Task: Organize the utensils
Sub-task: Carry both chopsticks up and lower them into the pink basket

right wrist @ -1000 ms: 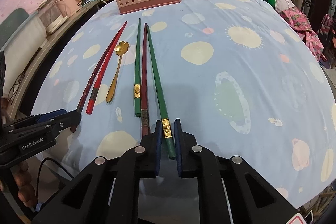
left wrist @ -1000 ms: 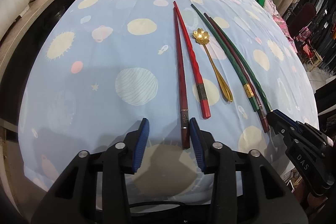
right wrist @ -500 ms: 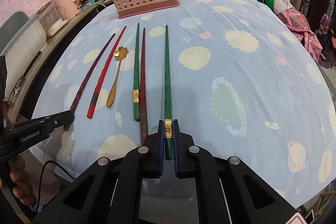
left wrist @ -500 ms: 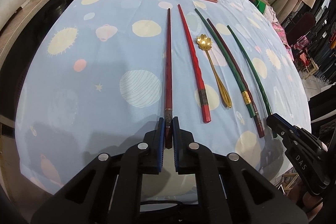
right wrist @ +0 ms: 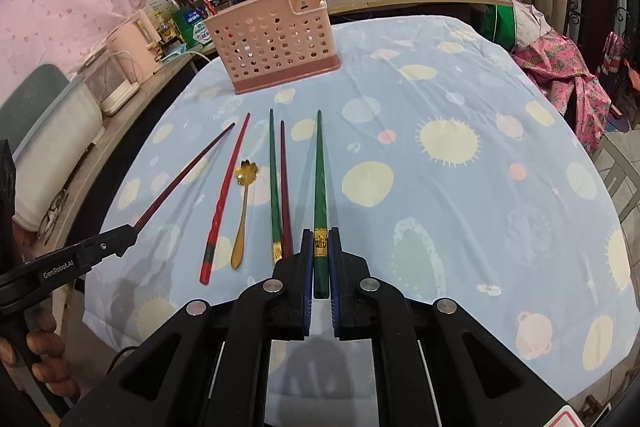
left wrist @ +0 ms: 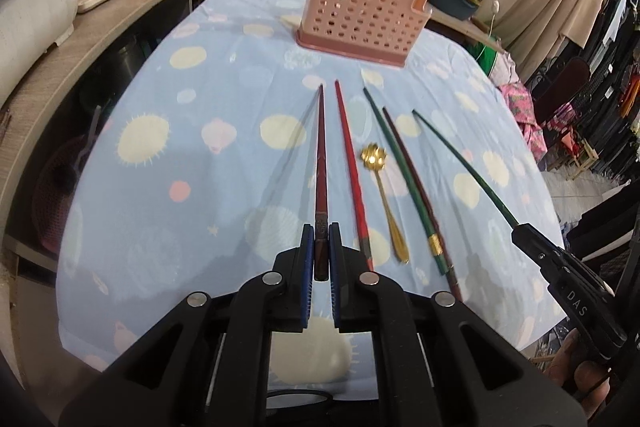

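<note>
left gripper (left wrist: 321,247): pinched on dark red chopstick (left wrist: 321,163) at its thick end, tip toward 12 o'clock, lifted off the cloth, shadow beneath
right gripper (right wrist: 321,251): clamped on green chopstick (right wrist: 320,187) near its gold band, tip toward 12, raised
on cloth: bright red chopstick (right wrist: 224,203), gold spoon (right wrist: 243,211), second green chopstick (right wrist: 273,183) touching a maroon chopstick (right wrist: 285,187), side by side between the two held ones
pink basket (right wrist: 276,39): upright at 12 o'clock, well apart from the row
tablecloth (right wrist: 460,195): light blue, planet print
</note>
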The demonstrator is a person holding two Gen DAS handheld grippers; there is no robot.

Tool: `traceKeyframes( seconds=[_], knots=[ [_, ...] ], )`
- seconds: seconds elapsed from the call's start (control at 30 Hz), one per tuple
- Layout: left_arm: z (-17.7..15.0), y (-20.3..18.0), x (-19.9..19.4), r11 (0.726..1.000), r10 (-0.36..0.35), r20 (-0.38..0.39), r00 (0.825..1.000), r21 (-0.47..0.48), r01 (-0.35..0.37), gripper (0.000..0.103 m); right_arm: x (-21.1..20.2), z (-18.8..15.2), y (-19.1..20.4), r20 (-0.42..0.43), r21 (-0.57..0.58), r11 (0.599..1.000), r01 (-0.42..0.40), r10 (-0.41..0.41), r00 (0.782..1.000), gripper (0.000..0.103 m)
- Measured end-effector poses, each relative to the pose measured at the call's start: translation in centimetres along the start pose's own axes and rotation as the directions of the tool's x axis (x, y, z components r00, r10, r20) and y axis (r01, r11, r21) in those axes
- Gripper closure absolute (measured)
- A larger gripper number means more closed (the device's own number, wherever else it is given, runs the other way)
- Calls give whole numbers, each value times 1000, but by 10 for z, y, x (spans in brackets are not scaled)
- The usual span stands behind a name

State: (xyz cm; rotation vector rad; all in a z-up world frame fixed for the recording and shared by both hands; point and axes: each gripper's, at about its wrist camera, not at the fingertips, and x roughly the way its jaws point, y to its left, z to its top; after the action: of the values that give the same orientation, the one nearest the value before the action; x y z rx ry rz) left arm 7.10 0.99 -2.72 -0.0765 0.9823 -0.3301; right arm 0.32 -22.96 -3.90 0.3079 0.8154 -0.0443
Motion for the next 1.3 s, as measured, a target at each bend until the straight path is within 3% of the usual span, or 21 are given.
traceKeyframes(
  seconds=[0.3, 0.7, 1.0, 1.17, 1.3],
  knots=[
    [39, -3, -30, 1000, -17, 114, 993, -4, 18, 96, -20, 36, -1, 91, 22, 999, -39, 37, 995, 96],
    [103, -5, -58, 1000, -9, 270, 963, -9, 11, 96, -41, 92, -4, 222, 36, 997, -70, 60, 973, 96],
    [146, -10, -66, 1000, -20, 330, 944, -7, 24, 96, -46, 132, 0, 295, 39, 995, -89, 73, 953, 96],
    [176, -16, -76, 999, -41, 384, 922, -3, 46, 96, -41, 161, -3, 336, 79, 985, -152, 118, 935, 96],
    [202, -24, -89, 998, -56, 444, 894, 6, 60, 96, -42, 188, 2, 394, 81, 979, -188, 142, 908, 96]
  ],
)
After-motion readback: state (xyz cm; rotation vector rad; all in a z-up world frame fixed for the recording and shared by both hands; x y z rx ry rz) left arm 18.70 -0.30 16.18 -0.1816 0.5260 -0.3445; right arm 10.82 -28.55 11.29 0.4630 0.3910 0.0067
